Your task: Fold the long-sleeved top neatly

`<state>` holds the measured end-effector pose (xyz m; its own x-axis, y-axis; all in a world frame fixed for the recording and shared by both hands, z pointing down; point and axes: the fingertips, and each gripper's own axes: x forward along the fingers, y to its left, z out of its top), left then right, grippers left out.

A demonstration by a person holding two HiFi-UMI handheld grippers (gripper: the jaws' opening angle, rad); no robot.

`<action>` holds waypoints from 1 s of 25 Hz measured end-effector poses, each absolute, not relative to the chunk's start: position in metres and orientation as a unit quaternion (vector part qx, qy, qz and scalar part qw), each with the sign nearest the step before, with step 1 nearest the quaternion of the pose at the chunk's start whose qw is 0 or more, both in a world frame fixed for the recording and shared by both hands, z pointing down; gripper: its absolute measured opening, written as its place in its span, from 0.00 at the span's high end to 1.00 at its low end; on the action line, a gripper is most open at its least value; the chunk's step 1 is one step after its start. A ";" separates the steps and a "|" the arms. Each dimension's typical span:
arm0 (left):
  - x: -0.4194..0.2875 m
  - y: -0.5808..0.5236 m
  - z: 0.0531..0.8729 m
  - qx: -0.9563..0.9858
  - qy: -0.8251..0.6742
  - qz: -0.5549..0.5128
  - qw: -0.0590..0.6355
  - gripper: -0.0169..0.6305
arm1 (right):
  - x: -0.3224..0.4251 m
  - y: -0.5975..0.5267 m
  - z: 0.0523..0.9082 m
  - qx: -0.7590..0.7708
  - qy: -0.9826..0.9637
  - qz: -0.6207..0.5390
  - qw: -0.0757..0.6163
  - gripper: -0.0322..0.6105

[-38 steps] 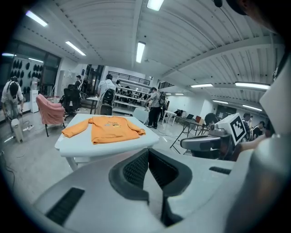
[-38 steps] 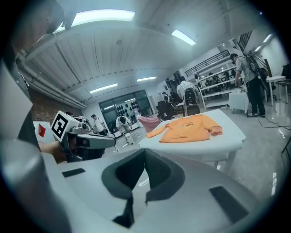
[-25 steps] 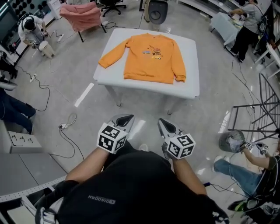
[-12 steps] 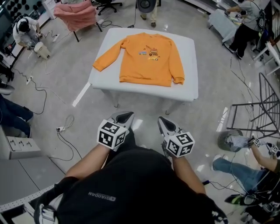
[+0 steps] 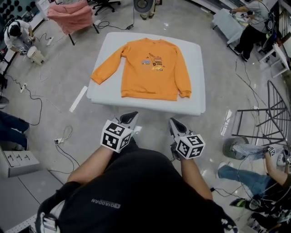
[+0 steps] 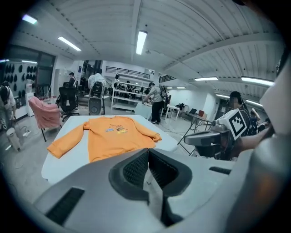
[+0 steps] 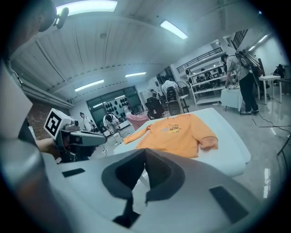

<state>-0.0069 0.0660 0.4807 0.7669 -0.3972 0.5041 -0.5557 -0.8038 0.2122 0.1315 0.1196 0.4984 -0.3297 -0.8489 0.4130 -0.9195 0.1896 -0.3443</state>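
An orange long-sleeved top (image 5: 150, 68) lies flat, front up, on a white table (image 5: 193, 105); its left sleeve stretches out toward the table's left edge, and its right sleeve is folded along the body. It also shows in the left gripper view (image 6: 109, 136) and the right gripper view (image 7: 175, 134). My left gripper (image 5: 132, 115) and right gripper (image 5: 174, 122) are both shut and hold nothing. They hover side by side just short of the table's near edge, clear of the top.
People work at benches around the room, one at top left (image 5: 16, 32), one at top right (image 5: 250, 27). A pink-draped chair (image 5: 70, 13) stands beyond the table, a fan (image 5: 238, 146) and a metal rack (image 5: 273, 113) at right. Cables trail over the floor at left (image 5: 63, 136).
Both grippers and I have moved forward toward the table; the table and top now sit closer and lower in the head view. Jaws stayed shut.
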 end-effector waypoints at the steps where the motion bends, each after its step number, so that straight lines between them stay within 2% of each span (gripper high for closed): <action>1: -0.011 0.057 0.485 0.921 -0.259 0.226 0.184 0.96 | 0.131 0.110 0.498 0.576 -0.768 0.272 0.069 0.94; 13: -0.028 -0.086 0.492 0.932 -0.215 0.242 0.162 0.96 | 0.148 -0.002 0.510 0.643 -0.706 0.285 0.081 0.94; 20: -0.030 -0.127 0.510 0.935 -0.186 0.258 0.159 0.96 | 0.182 -0.027 0.528 0.689 -0.654 0.292 0.112 0.94; 25: -0.021 -0.137 0.521 0.933 -0.169 0.263 0.180 0.96 | 0.227 -0.007 0.552 0.726 -0.595 0.302 0.167 0.94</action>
<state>-0.0214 -0.1372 0.5209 0.8048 -0.2211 0.5509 -0.4101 -0.8781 0.2466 0.2268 -0.0070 0.5525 0.1088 -0.7637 0.6363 -0.9648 -0.2353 -0.1174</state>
